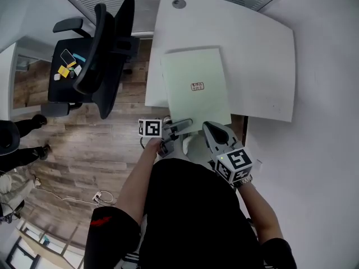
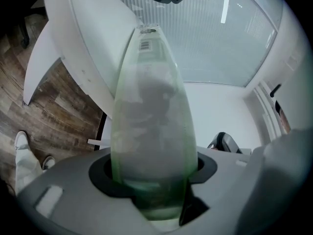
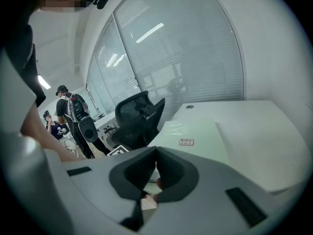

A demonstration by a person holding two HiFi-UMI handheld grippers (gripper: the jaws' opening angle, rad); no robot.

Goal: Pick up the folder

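The folder stretches up-frame from the left gripper, whose spread jaws are closing over its near edge, while the right gripper beside it has jaws pressed together.

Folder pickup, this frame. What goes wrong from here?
1. The left gripper has only the near left corner of the folder between its closing jaws. Lifted from one corner, the thin folder may sag or slip out.
2. The folder juts past the near edge of the desk. A sideways tug might slide it off to the floor.
3. The right gripper is shut and empty by that same edge, so it gives no support and might bump the folder.
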